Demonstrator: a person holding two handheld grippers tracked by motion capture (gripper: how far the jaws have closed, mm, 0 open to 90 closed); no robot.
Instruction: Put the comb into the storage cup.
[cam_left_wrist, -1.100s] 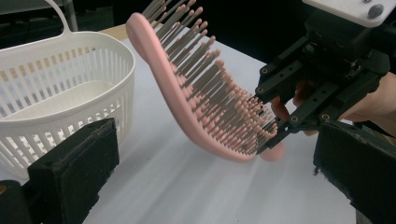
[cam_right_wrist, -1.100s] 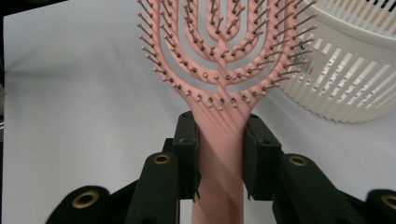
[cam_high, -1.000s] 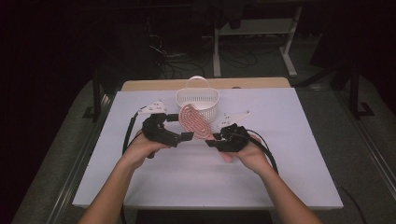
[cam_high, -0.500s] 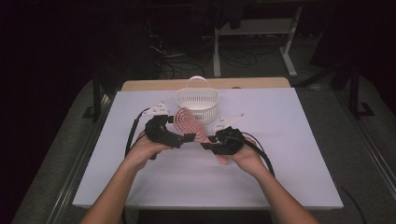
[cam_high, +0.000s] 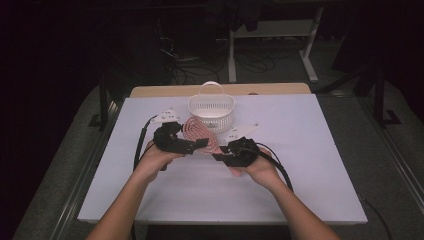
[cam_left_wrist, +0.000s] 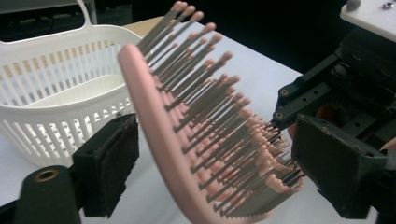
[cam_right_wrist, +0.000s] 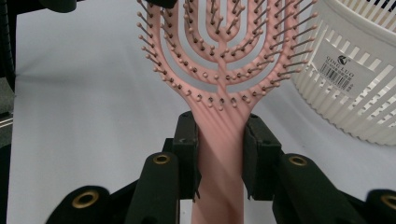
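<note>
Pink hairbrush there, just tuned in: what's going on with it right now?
A person works two hand-held grippers over the white table. The right gripper is clamped on the handle of the pink hairbrush, holding it up beside the white basket. The left gripper straddles the brush head; its jaws have just been closing, but the pads do not press on it yet.

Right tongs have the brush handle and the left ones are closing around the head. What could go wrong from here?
1. The left tongs have just been closing around the brush head, with no pad touching yet; one pad would land on the bristles, which may bend or slip.
2. The right tongs pinch only the handle; a left squeeze might twist it.
3. The basket sits close behind and could be knocked.
</note>
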